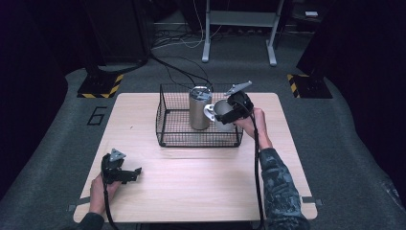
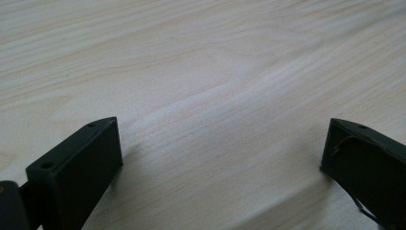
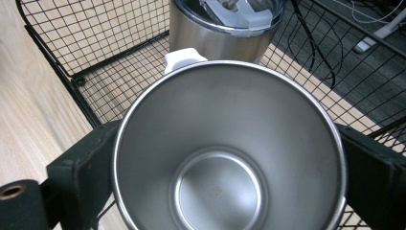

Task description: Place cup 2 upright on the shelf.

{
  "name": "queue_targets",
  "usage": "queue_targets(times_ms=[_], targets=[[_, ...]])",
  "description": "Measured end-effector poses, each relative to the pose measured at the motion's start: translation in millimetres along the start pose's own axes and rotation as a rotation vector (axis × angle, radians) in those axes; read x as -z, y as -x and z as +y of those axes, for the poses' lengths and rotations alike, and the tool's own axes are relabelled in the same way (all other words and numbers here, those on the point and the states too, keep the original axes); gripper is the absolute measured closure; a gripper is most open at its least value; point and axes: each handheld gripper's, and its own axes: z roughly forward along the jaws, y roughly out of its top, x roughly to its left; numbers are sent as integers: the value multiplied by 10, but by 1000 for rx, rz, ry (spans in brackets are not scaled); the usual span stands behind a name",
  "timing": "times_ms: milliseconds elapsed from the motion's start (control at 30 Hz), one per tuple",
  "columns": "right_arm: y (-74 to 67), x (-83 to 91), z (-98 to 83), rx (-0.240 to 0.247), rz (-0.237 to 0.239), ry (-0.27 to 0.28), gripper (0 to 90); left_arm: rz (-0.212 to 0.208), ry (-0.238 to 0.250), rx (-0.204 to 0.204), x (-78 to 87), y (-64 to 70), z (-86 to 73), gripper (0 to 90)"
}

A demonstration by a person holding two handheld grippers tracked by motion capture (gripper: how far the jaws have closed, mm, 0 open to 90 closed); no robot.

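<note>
1. While the left gripper [image 1: 135, 171] rests low over the bare near-left part of the table [image 1: 191, 177], its jaws stand wide apart with nothing between them.
2. Wire basket [image 1: 165, 125] sits at the table's far middle; a tall lidded steel tumbler [image 1: 199, 108] stands upright inside.
3. Right gripper [image 1: 226, 114] clamps a steel mug [image 3: 230, 153] by its sides, over the basket's right half, just beside the tumbler; the mug's white handle [image 3: 184, 58] points toward the tumbler.

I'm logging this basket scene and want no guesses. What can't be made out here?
- Steel mug: its base and outer wall, hidden in the right gripper view by its own rim and the jaws.
- Lidded tumbler: top cut off by that view's upper edge.
- Wire basket: floor beneath mug hidden in high view by the right gripper.
</note>
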Motion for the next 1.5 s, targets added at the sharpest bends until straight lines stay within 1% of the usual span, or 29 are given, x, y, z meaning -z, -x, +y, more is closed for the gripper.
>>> queue_targets(times_ms=[67,133,167,200,233,300,333,400,433,467,533,567,667,733,767,833,900,933,967,1033,1067,1200,1233,1367,1400,1433,1500], targets=[[-7,-19,-1,-11,3,-10,56,0,0,0,0,0,0,0],[-10,-43,-4,-13,3,-5,56,0,0,0,0,0,0,0],[-7,-45,-5,-9,8,-15,56,0,0,0,0,0,0,0],[-13,-57,-10,-18,8,-13,56,0,0,0,0,0,0,0],[-6,-64,-10,-7,10,-20,56,0,0,0,0,0,0,0],[-5,-87,-18,-4,7,-14,56,0,0,-1,0,-1,0,0],[-17,-97,-26,-23,7,-20,56,0,0,0,0,0,0,0],[-15,-122,-34,-19,8,-16,56,0,0,-1,0,-1,0,0],[-22,-130,-42,-30,6,-22,56,0,0,-1,0,0,0,0],[-10,-137,-46,-11,13,-24,56,0,0,0,0,0,0,0],[-20,-159,-55,-17,13,-25,56,0,0,-1,0,0,0,0],[-34,-166,-57,-32,10,-30,56,0,0,-1,0,-1,0,0],[-35,-199,-61,-29,14,-31,56,0,0,0,0,0,0,0],[-45,-216,-66,-42,12,-33,55,0,0,0,0,0,0,0],[-43,-226,-69,-34,14,-37,56,0,0,0,0,0,0,0],[-53,-243,-76,-45,17,-43,56,0,0,0,0,0,0,0],[-48,-258,-83,-36,21,-42,55,0,0,0,0,0,0,0],[-55,-267,-86,-48,19,-42,56,0,-1,-1,0,-1,0,0],[-48,-269,-89,-38,20,-50,55,0,0,0,0,0,0,0],[-56,-280,-97,-50,29,-54,55,0,0,0,0,0,0,0],[-52,-289,-98,-42,25,-52,55,0,0,0,0,0,0,0],[-64,-325,-109,-54,29,-59,55,0,0,0,0,0,0,0],[-60,-331,-112,-45,28,-63,55,0,0,0,0,0,0,0],[-71,-362,-119,-62,28,-62,55,0,0,0,0,0,0,0],[-87,-368,-118,-78,23,-68,55,0,0,0,0,0,0,0],[-86,-378,-117,-66,19,-64,55,0,0,0,0,0,0,0],[-93,-394,-119,-67,20,-68,55,0,0,0,0,0,0,0]])
